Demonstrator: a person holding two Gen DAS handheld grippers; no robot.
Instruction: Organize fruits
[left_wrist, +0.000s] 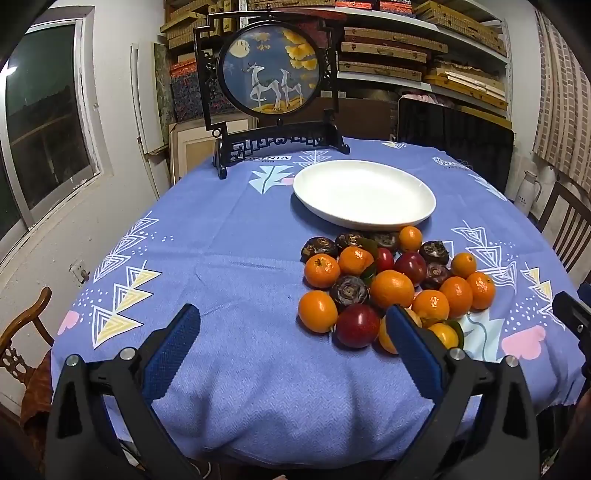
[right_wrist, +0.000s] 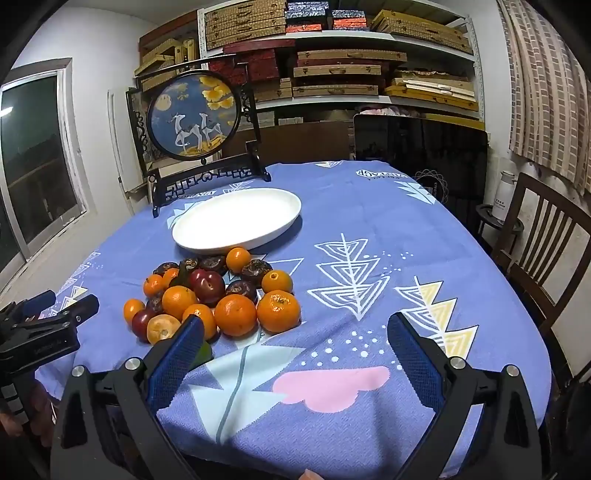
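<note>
Left wrist: fruits (left_wrist: 395, 284) beyond right finger (left_wrist: 413, 354).

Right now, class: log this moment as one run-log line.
left gripper: open, empty | right gripper: open, empty | fruit pile: on tablecloth | white plate: empty, behind pile

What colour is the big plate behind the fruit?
The plate is plain white with no pattern, seen best in the left wrist view.
</note>
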